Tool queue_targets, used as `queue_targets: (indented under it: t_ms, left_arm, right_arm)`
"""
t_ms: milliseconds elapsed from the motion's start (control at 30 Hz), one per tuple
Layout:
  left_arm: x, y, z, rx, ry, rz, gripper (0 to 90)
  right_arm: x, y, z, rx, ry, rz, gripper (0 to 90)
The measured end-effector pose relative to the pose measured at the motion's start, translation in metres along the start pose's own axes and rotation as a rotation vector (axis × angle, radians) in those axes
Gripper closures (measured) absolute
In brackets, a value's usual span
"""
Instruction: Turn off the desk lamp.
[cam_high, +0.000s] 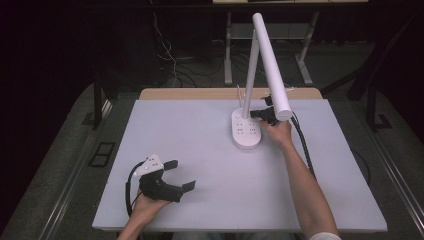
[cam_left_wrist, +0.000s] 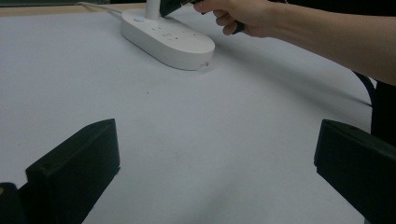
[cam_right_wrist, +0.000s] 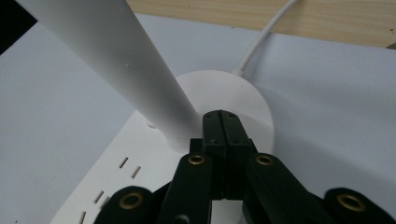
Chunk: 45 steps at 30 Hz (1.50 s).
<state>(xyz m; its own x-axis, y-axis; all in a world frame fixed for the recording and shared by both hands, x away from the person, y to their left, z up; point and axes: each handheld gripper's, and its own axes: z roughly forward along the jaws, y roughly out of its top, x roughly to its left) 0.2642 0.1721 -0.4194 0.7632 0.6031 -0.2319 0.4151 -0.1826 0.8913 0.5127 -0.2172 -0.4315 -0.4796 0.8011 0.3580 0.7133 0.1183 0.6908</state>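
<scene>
Black jaws of the right gripper (cam_right_wrist: 221, 116) rise from the bottom of the right gripper view, pressed flat together with nothing between them, their joined tip resting on or just above the white lamp base (cam_right_wrist: 233, 93) right beside the foot of the lamp stem (cam_right_wrist: 116, 60). From the high view the same right gripper (cam_high: 263, 116) sits at the far end of the base (cam_high: 246, 131), the right hand (cam_high: 279, 131) just behind it, under the slanted lamp head (cam_high: 272, 65). That base is an oval block with rows of socket slots on top, standing near the far middle of the white table (cam_high: 200, 150), with a white cord (cam_right_wrist: 261, 42) leaving its back toward the wooden strip. My reading is that the step in hand is pressing something on the base with the closed tip, probably the lamp's switch; the round button (cam_left_wrist: 138, 19) near the stem shows in the left gripper view. Whether the tip truly touches cannot be told. A next move would call for a short, straight push downward, kept clear of the stem and the sockets. Well apart at the near left edge, the left gripper (cam_high: 181, 175) rests with its jaws spread wide and holding nothing
</scene>
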Motion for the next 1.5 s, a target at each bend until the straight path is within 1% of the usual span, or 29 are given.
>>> queue_targets:
  t_ms: [100,200,300,433,500,567,600,667,800,867,933,1033,1100,1200,1233,1333,1367,1500]
  left_arm:
    - [0.0,0.0,0.0,0.0,0.0,-0.001,0.0]
    - [0.0,0.0,0.0,-0.001,0.0,-0.001,0.0]
    - [0.0,0.0,0.0,0.0,0.001,0.0,0.0]
    - [-0.001,0.0,0.0,0.0,0.0,0.005,0.0]
    - [-0.001,0.0,0.0,-0.001,-0.001,0.003,0.0]
    - [-0.001,0.0,0.0,-0.002,-0.001,0.004,0.0]
    - [-0.001,0.0,0.0,0.0,-0.001,0.006,0.0]
    - [-0.001,0.0,-0.001,0.001,0.001,0.004,0.0]
    - [0.0,0.0,0.0,-0.002,0.001,0.0,0.0]
    - [0.0,0.0,0.0,0.001,0.0,0.001,0.0]
    - [0.0,0.0,0.0,0.002,-0.001,0.003,0.0]
    - [0.0,0.0,0.0,0.001,-0.002,0.003,0.0]
    - [0.0,0.0,0.0,0.001,-0.002,0.006,0.0]
    - [0.0,0.0,0.0,0.001,-0.001,0.005,0.0]
    - [0.0,0.0,0.0,0.001,-0.001,0.006,0.0]
    - [-0.001,0.0,0.0,0.001,-0.002,0.007,0.0]
    - [-0.001,0.0,0.0,0.0,-0.003,0.002,0.0]
    - [-0.003,0.0,0.001,0.003,-0.006,0.009,0.0]
  right_arm:
    - [-0.001,0.001,0.0,0.005,0.0,0.015,90.0]
    - [-0.001,0.001,0.0,0.007,0.0,0.004,90.0]
    - [-0.002,0.0,0.0,0.005,0.007,0.01,90.0]
    - [-0.001,0.0,0.0,0.009,0.005,0.014,90.0]
    - [-0.002,0.0,0.0,0.002,0.004,0.01,90.0]
    - [-0.001,0.0,0.0,0.009,0.002,0.011,90.0]
    - [-0.001,-0.001,0.001,0.006,0.0,0.004,90.0]
    - [-0.001,-0.001,0.0,0.002,0.002,0.01,90.0]
    - [0.0,-0.001,0.0,0.0,-0.009,0.008,90.0]
    - [0.0,-0.001,-0.001,-0.005,-0.003,0.006,90.0]
    - [-0.001,-0.001,-0.002,0.005,0.001,0.009,90.0]
    - [-0.001,0.0,-0.003,0.005,0.0,0.014,90.0]
    - [0.0,0.0,-0.006,-0.001,0.009,0.019,90.0]
    - [0.002,0.001,-0.009,-0.009,0.011,0.013,90.0]
    - [0.003,0.002,-0.011,-0.013,0.014,0.002,90.0]
    - [0.005,0.004,-0.017,-0.022,0.009,-0.005,90.0]
    - [0.006,0.004,-0.019,-0.018,0.01,0.0,90.0]
    - [0.006,0.004,-0.027,-0.024,0.003,-0.019,90.0]
